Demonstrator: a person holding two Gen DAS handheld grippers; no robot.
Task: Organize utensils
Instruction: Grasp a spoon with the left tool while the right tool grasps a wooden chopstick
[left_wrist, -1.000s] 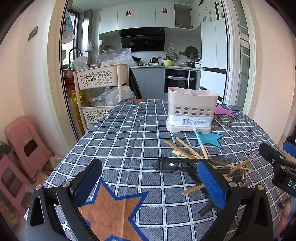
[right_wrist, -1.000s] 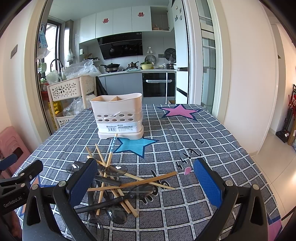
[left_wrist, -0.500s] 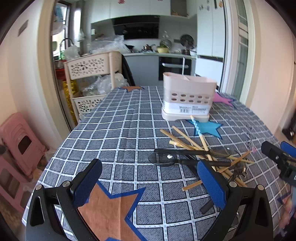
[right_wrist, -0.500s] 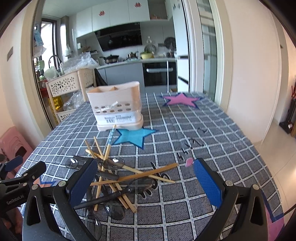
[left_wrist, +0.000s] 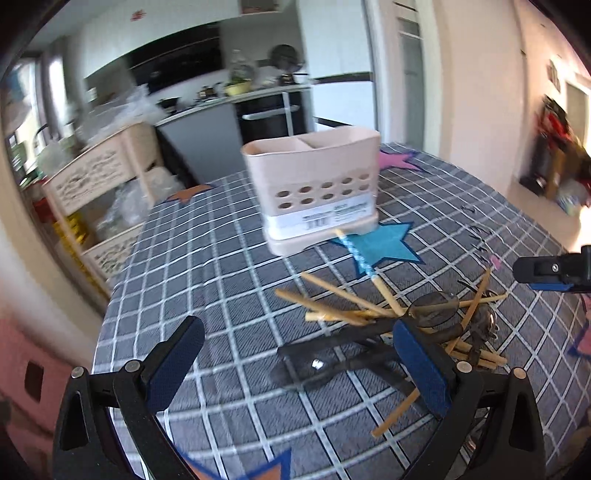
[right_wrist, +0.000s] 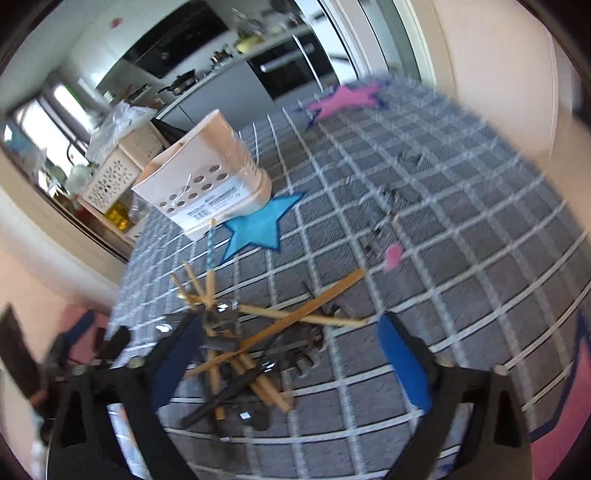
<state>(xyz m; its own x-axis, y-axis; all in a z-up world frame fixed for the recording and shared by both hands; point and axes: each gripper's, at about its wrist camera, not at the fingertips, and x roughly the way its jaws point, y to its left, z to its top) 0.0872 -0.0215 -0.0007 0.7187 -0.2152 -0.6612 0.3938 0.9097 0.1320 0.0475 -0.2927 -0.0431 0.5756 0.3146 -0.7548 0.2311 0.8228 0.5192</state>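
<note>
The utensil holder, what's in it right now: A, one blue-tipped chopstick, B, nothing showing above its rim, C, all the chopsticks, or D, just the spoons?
B: nothing shows above the rim of the utensil holder, while the chopsticks and spoons lie piled on the tablecloth in front of it.

Tangled utensils (left_wrist: 399, 325) near empty caddy (left_wrist: 314, 192)

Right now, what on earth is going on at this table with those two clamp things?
A person is sorting cutlery with a hand-held gripper in each hand. Both the left hand-held gripper and the right hand-held gripper are open and hold nothing. They hang over a jumbled pile of chopsticks and dark spoons on the checked tablecloth. The cream cutlery holder behind the pile looks empty from here.
</note>
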